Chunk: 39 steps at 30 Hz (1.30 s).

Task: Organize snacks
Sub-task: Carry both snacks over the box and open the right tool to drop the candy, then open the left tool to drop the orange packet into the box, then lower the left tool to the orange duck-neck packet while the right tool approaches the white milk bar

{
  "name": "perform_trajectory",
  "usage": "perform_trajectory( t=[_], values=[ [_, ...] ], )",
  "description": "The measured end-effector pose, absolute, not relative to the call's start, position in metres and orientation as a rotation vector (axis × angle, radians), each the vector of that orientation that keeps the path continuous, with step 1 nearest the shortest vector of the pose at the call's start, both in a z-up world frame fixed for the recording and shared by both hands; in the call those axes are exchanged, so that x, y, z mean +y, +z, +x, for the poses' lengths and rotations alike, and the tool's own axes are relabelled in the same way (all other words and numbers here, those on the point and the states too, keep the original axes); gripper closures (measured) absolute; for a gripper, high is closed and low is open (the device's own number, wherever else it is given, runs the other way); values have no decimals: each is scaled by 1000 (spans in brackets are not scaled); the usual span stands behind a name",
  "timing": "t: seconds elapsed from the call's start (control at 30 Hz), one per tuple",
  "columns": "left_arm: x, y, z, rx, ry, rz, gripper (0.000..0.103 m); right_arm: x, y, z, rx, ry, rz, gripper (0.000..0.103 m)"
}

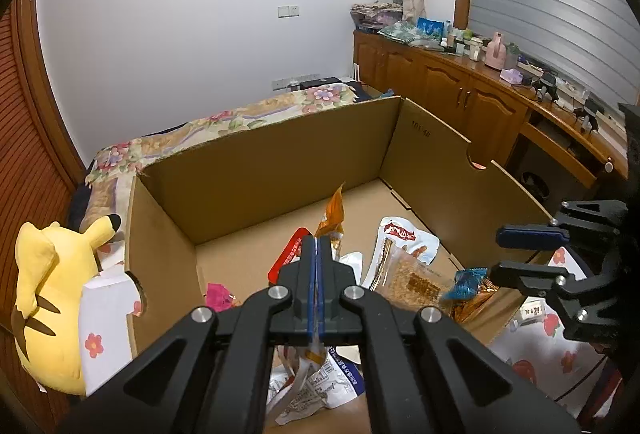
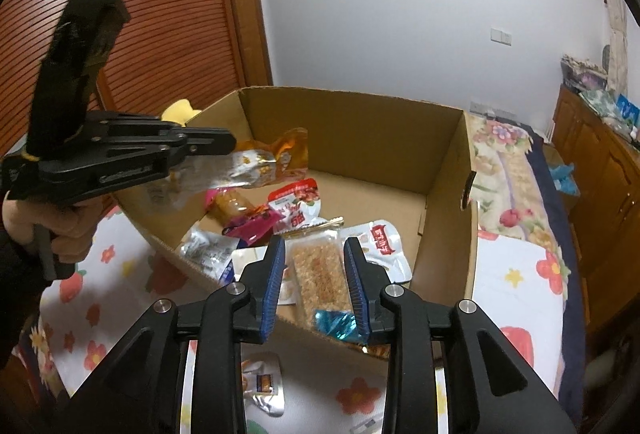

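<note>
An open cardboard box (image 1: 280, 137) (image 2: 360, 137) stands on the bed with several snack packets on its floor. My left gripper (image 1: 316, 242) (image 2: 230, 143) hangs over the box, shut on an orange and silver packet (image 1: 334, 209) (image 2: 256, 161). My right gripper (image 2: 315, 242) (image 1: 498, 252) is open at the box's near wall. Between its fingers, untouched by the pads, lies a clear cracker-bar packet (image 2: 320, 274) (image 1: 420, 282) whose blue end rests on the wall. A white and red packet (image 2: 384, 242), a red one (image 2: 296, 201), a pink one (image 2: 256, 226) and a silver one (image 2: 208, 246) lie around it.
A yellow plush toy (image 1: 52, 294) leans against the box's left side. One small packet (image 2: 262, 382) lies on the flowered sheet (image 2: 516, 286) in front of the box. Wooden cabinets (image 1: 460, 85) run along the right; a slatted wardrobe door (image 2: 160, 13) stands behind. A hand (image 2: 64, 230) holds the left gripper.
</note>
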<state>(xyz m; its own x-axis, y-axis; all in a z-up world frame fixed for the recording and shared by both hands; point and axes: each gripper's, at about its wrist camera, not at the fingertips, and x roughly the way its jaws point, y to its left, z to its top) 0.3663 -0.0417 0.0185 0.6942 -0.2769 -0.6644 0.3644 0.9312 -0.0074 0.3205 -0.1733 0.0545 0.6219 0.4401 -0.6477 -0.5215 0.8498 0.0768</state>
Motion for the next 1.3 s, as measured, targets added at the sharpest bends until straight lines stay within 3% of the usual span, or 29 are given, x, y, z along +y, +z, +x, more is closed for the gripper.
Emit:
perform_trajectory(
  t=[0.6,0.8,1.0,1.07,1.3],
  values=[
    [-39,28,333,680,-336,120,101,-189,77,284,644,534,-92,71],
    [-38,41,306,643,-338,131,95,-200,89,261,612,520,-78,69],
    [-42,52,274,601,-356,121,80,-221,85,242,614,475,-53,64],
    [-43,53,264,588,-364,116,64,-230,80,236,623,452,-47,61],
    [-57,37,238,593,-430,97,56,-253,55,229,679,391,-45,51]
  ],
)
